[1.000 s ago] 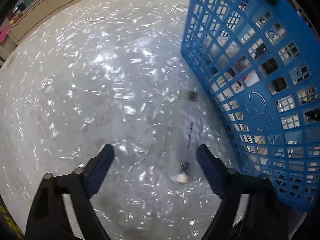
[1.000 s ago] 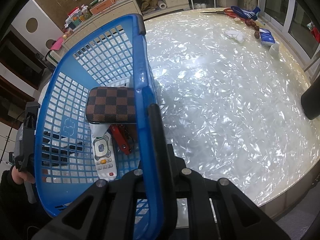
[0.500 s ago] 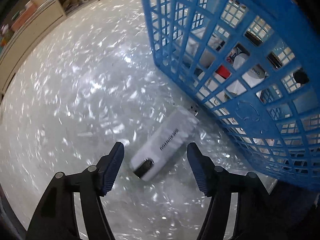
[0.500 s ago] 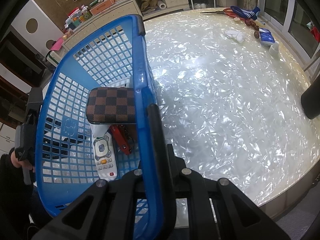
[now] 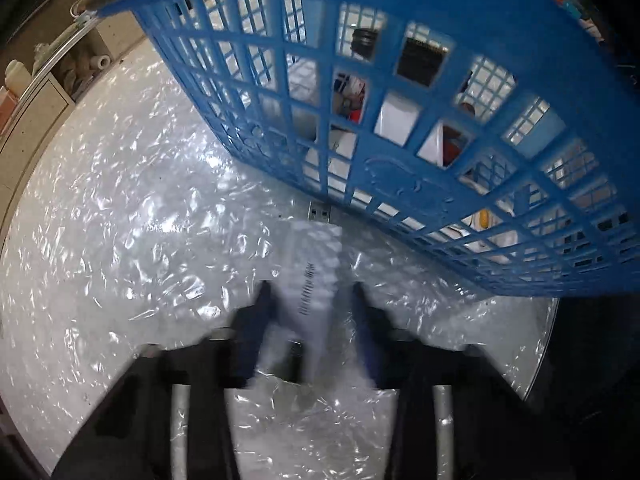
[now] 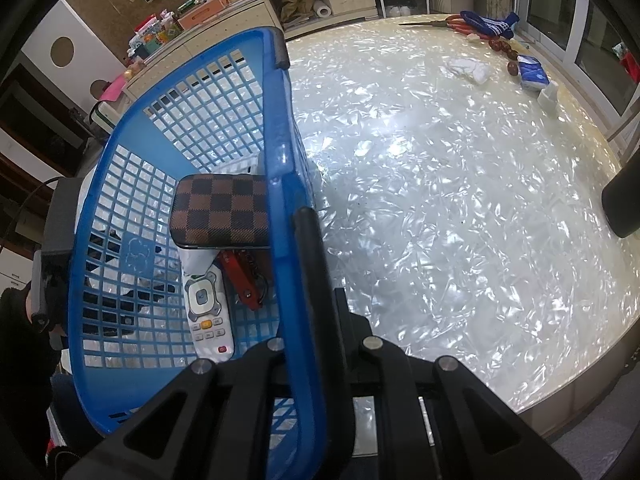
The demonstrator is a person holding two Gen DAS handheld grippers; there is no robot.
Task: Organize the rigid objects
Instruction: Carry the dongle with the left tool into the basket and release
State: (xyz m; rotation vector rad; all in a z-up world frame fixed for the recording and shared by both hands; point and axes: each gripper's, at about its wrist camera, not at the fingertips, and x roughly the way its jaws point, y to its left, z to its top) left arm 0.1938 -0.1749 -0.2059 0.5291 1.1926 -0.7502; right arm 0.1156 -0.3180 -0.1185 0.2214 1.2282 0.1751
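Left wrist view: one white USB stick (image 5: 314, 276), metal plug toward the basket, lies on the pearly table (image 5: 120, 220) at lower centre, its plug end just beside the foot of the blue basket (image 5: 400, 12). The left gripper (image 5: 312, 300) has its two fingers closed in against the stick's long sides; motion blur hides whether they press it firmly. Open table spreads to the left; the basket wall fills the upper right, and the table edge curves at lower right.

Right wrist view: the right gripper (image 6: 296, 216) is clamped on the basket's near rim (image 6: 280, 184), which runs up the frame centre. Inside the basket, at left: one checkered case (image 6: 220, 210), one white remote (image 6: 206, 312), one red item (image 6: 240, 276) partly under the case. Wide bare table lies to the right; small objects sit along its far edge, upper right, too small to name.
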